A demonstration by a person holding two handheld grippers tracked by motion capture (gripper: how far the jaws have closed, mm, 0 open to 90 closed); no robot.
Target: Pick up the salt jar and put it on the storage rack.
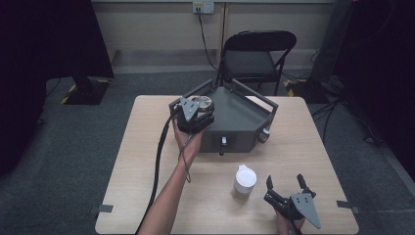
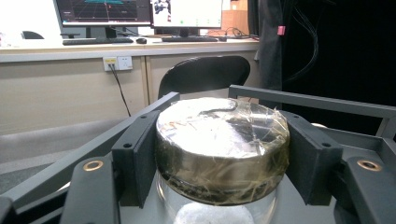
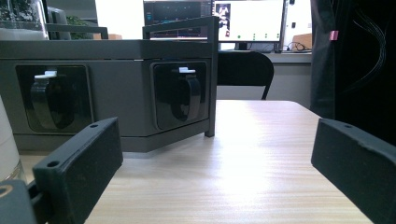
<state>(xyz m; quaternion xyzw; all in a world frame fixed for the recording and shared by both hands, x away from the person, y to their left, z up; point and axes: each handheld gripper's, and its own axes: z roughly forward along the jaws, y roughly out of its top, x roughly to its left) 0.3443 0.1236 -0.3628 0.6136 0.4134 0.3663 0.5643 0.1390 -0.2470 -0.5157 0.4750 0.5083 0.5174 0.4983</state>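
A round metal lid [image 2: 222,144] wrapped in clear tape tops a glass jar [image 2: 219,212]. My left gripper [image 2: 222,161] is shut on that lid, a black pad pressing each side. From above, the left gripper [image 1: 195,116] is at the left corner of the grey box [image 1: 240,117], with the lid [image 1: 201,102] just beyond it. The right gripper [image 1: 284,179] rests near the table's front right with its jaws wide apart. Nothing is between the jaws of the right gripper [image 3: 217,172], which faces the grey box [image 3: 116,88].
A white-lidded jar [image 1: 244,183] stands on the table left of the right gripper; its side shows as a white jar [image 3: 7,144] at the frame edge. The box has a rail around its top. A black folding chair [image 1: 257,56] stands behind the table.
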